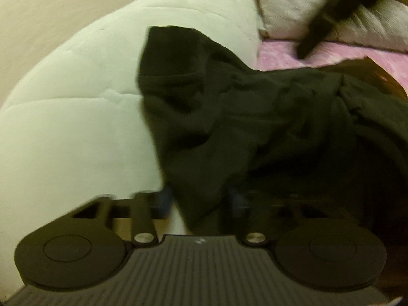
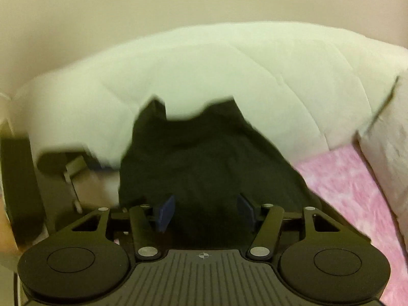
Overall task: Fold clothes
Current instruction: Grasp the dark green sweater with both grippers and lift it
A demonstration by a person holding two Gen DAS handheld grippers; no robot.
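Both wrist views look forward, close over the dark garment (image 1: 242,117) and quilt (image 2: 229,63).

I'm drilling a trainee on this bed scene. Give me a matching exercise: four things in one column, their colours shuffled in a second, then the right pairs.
Things:
1. garment
2. comforter
3. bed sheet
4. finger pads of the right gripper

Colours:
A. pink
B. blue
C. black
D. pale, whitish

Pairs: 1-C, 2-D, 3-A, 4-B
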